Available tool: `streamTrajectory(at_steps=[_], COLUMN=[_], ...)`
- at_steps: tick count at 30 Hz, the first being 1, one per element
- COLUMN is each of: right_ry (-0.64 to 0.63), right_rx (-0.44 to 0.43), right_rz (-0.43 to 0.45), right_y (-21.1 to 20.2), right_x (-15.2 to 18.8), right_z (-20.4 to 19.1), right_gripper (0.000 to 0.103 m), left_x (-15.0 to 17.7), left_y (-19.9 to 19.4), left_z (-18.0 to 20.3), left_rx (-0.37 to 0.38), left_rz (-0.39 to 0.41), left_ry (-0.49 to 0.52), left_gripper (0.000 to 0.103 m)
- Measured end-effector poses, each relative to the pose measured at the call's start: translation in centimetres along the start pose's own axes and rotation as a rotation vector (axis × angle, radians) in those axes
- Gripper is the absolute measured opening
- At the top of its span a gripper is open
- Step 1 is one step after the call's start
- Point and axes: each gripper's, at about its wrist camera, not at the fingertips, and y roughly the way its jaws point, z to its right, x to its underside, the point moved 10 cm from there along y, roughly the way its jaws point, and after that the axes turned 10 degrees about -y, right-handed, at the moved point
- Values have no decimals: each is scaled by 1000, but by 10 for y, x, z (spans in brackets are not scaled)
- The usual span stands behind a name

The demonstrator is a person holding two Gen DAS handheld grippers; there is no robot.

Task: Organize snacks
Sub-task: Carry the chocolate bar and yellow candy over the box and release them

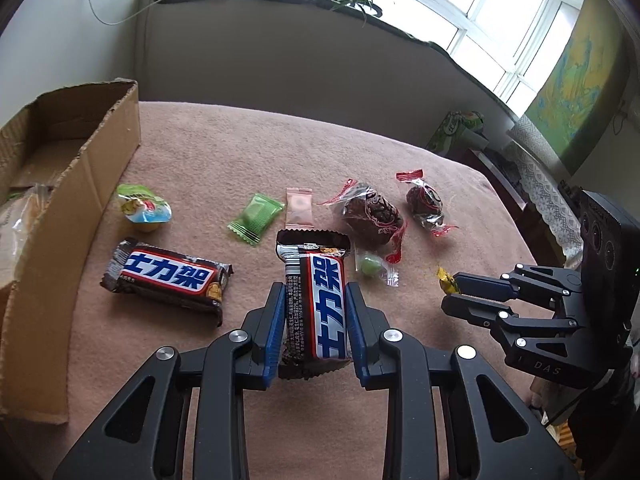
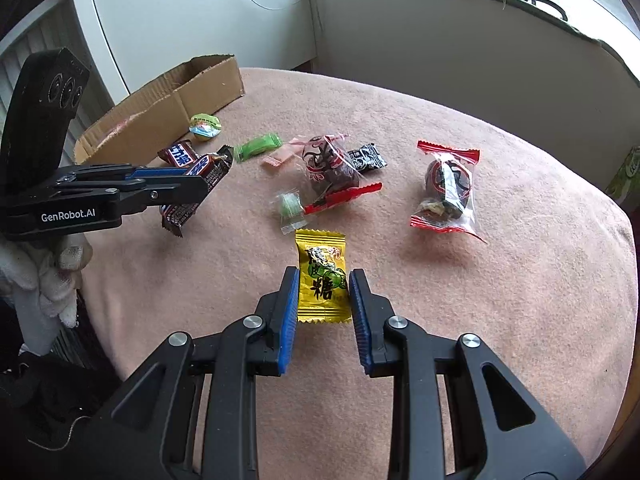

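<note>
My left gripper is shut on a brown Snickers bar, its blue pads pressing both long sides. From the right wrist view, that bar hangs tilted above the pink cloth in the left gripper. My right gripper is shut on a yellow wrapped candy, held low over the cloth. The left wrist view shows the right gripper at the right with the yellow wrapper poking out. A second Snickers bar lies next to the cardboard box.
Loose on the cloth lie a jelly cup, a green candy, a pink sachet, two dark sweets in red-edged wrappers and a small clear-wrapped green candy. A black wrapper lies behind. The box holds some packets.
</note>
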Motion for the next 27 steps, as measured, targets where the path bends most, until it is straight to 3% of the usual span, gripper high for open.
streamTrajectory(at_steps=[11,27], right_ry=[-30,-152], right_rx=[-6,-68], right_rz=[94,178], right_y=[-27,-12], right_x=[-51,-177], right_z=[-29,-93], right_gripper=[26,26], left_x=[-21,-74], left_y=[-48,-116], left_z=[-15,-110], left_rx=[-6,-111], left_rz=[113,267], left_ry=[-10,-103], left_gripper=[27,27])
